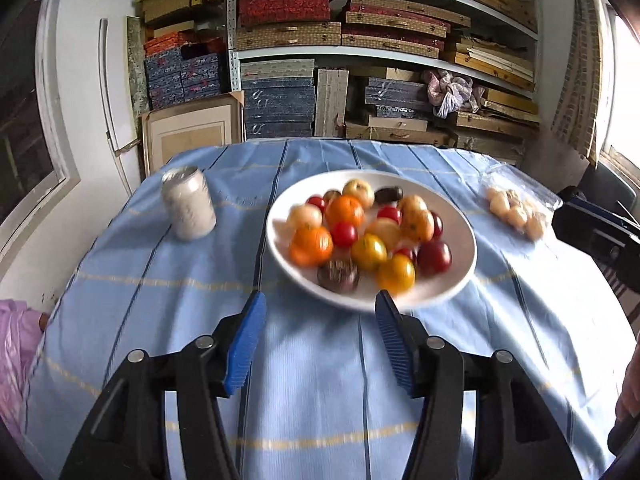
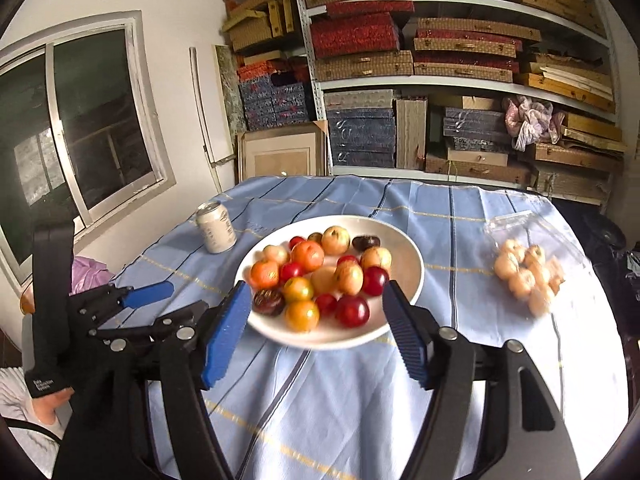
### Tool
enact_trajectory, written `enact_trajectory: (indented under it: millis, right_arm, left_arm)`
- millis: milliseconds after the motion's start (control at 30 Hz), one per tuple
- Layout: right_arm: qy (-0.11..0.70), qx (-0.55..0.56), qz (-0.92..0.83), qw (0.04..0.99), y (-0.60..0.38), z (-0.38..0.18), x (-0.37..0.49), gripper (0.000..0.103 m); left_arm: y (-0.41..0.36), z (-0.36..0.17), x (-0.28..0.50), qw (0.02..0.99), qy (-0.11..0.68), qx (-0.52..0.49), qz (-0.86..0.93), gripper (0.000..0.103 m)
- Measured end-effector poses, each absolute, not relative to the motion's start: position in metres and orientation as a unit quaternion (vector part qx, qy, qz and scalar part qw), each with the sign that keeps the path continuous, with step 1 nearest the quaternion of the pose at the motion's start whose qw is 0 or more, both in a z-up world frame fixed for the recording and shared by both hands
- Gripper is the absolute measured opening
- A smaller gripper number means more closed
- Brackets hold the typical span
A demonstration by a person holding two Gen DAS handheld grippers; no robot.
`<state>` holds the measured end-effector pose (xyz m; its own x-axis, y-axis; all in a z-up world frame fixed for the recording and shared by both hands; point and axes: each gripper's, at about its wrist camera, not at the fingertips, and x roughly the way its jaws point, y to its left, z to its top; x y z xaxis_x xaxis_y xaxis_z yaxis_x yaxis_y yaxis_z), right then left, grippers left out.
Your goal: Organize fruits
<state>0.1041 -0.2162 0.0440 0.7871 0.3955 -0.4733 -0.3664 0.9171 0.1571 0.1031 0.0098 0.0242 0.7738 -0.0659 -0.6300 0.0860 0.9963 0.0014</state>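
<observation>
A white plate (image 1: 452, 280) (image 2: 412, 276) in the middle of the table holds several small fruits: oranges (image 1: 312, 244), red ones (image 2: 352, 311), yellow ones (image 1: 396, 274) and dark ones (image 2: 268, 302). A clear bag of pale round fruits (image 1: 516, 212) (image 2: 528, 276) lies to the plate's right. My left gripper (image 1: 320, 300) is open and empty just before the plate's near rim; it also shows at the left of the right wrist view (image 2: 160, 300). My right gripper (image 2: 314, 292) is open and empty, its fingers either side of the plate's near edge.
A white drink can (image 1: 188, 208) (image 2: 216, 228) stands left of the plate on the blue striped tablecloth (image 1: 320, 380). Shelves stacked with boxes (image 1: 360, 40) fill the wall behind the table. A window (image 2: 80, 128) is at the left.
</observation>
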Motion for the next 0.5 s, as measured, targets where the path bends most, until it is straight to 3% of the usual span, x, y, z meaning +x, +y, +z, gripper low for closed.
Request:
enact_trajectory:
  millis: [67,133,300,400,500]
  right_arm:
    - [0.252,0.035,0.197,0.947,-0.218,0.034,0.090,0.069]
    - [0.250,0.038,0.191,0.948,-0.218,0.023,0.081,0.073]
    - [0.250,0.037,0.169,0.953,-0.217,-0.010,0.070,0.084]
    - [0.250,0.018,0.156,0.956,-0.213,-0.020,0.071,0.086]
    - [0.238,0.025,0.140,0.961,-0.217,-0.026,0.070,0.096]
  left_arm:
    - [0.011,0.015,0.089,0.942,0.333,0.012,-0.036,0.059]
    - [0.014,0.008,0.080,0.943,0.332,0.005,-0.032,0.072]
    - [0.015,-0.005,0.066,0.946,0.322,0.012,-0.016,0.083]
    - [0.013,-0.010,0.067,0.946,0.323,0.015,-0.016,0.086]
    - [0.009,-0.012,0.066,0.950,0.311,0.028,-0.008,0.097]
